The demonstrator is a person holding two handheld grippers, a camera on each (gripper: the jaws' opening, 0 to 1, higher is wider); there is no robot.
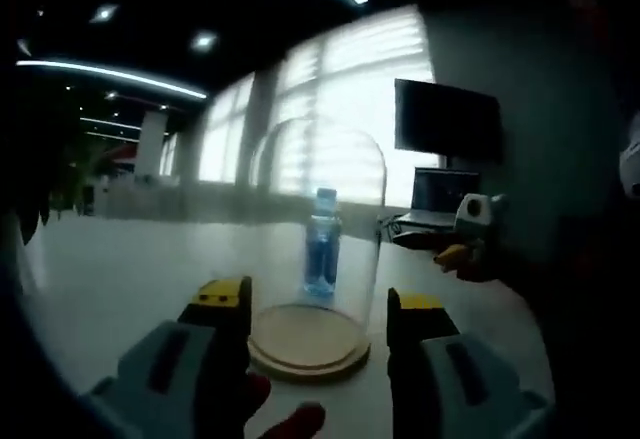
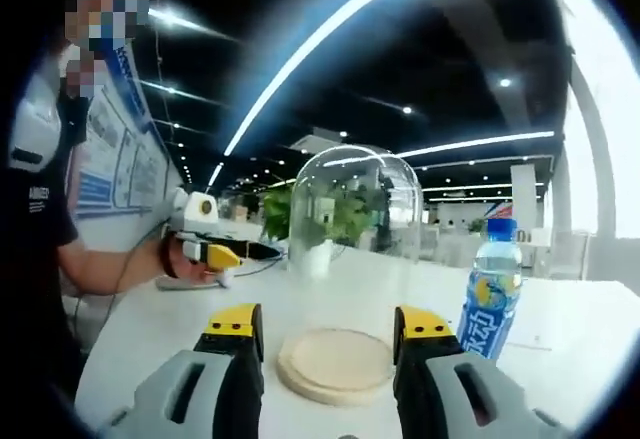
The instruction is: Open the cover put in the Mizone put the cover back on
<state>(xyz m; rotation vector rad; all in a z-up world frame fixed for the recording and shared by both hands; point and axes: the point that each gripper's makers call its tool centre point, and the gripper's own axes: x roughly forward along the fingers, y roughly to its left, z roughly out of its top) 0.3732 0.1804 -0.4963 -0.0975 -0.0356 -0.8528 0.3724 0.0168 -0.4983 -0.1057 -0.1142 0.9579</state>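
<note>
Mizone stands on the table, outside and right of the dome on its wooden base; my left gripper and right gripper hover released, flanking the base.

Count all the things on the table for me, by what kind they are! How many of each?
Glass dome cover: 1
Round wooden base: 1
Mizone bottle: 1
Laptop: 1
Total: 4
The bottle stands outside the dome, beside it, and the base under the dome is bare.
</note>
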